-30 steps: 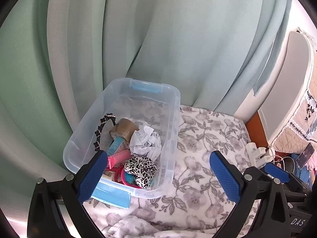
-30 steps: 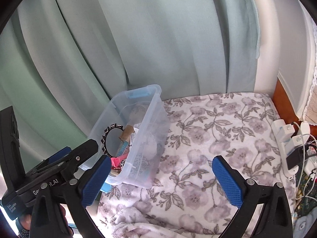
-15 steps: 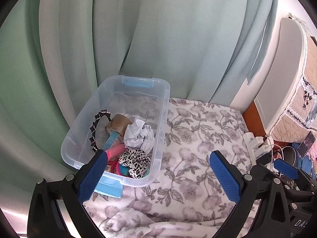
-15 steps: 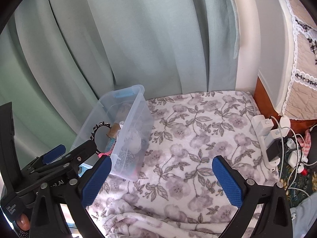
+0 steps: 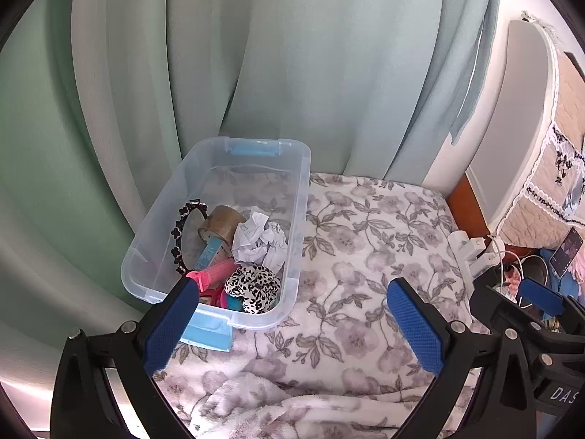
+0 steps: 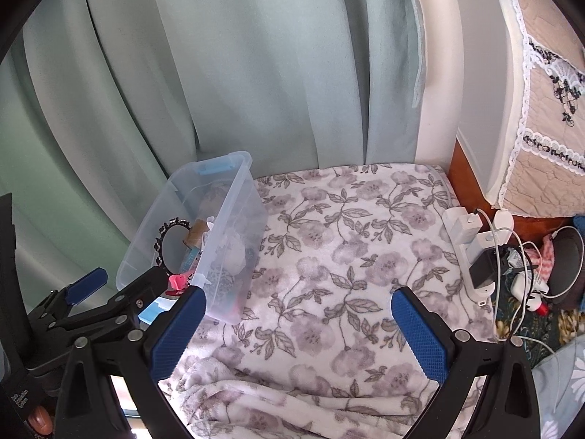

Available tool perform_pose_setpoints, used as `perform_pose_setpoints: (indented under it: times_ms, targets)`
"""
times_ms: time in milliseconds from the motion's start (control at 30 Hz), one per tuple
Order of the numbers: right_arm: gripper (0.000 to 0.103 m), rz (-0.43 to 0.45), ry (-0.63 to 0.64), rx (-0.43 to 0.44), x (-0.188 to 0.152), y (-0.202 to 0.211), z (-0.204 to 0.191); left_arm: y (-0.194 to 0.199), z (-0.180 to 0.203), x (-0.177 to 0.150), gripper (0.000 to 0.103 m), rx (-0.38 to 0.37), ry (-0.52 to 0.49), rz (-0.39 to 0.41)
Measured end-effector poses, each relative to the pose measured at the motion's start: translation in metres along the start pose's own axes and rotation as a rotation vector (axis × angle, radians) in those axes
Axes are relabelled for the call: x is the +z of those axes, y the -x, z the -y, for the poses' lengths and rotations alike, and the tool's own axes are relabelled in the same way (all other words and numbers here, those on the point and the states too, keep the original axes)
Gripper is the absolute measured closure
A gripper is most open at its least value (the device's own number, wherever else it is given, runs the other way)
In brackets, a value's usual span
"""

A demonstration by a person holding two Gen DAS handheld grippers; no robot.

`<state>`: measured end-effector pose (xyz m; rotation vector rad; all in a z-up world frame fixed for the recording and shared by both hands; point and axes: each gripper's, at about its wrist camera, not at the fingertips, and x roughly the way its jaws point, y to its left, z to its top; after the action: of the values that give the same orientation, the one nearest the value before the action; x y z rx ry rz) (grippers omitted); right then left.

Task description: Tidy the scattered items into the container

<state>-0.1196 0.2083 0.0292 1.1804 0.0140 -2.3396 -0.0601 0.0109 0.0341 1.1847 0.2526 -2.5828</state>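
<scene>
Left of both grippers stood the box (image 5: pixel 219 234), its long side running away; left gripper (image 5: pixel 289 314) nearer, both jaws wide, empty.

Over the last second both cameras pulled back and up from the clear container (image 5: pixel 298 219): it sits smaller and farther up-frame in both wrist views. More of the floral blanket (image 6: pixel 347 256) is exposed between the wide-spread jaws. The white power strip (image 6: pixel 471 245) with its plugs and cables shifted inward from the right edge of the right wrist view.
</scene>
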Motion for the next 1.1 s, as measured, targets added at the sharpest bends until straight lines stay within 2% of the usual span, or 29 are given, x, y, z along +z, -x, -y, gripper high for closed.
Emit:
perform_pose_setpoints:
  times_ms: [367, 633, 1100]
  targets:
    - [0.0, -0.006, 0.03, -0.037, 0.002, 0.01, -0.006, 0.006, -0.005, -0.003, 0.001, 0.005, -0.001, -0.001]
    - [0.0, -0.001, 0.052, -0.061, 0.002, 0.02, -0.012, 0.01, -0.008, -0.003, 0.001, -0.018, 0.004, -0.01]
    - [0.0, 0.008, 0.063, -0.068, 0.002, 0.03, -0.016, 0.019, -0.01, -0.002, 0.001, -0.021, 0.004, -0.004]
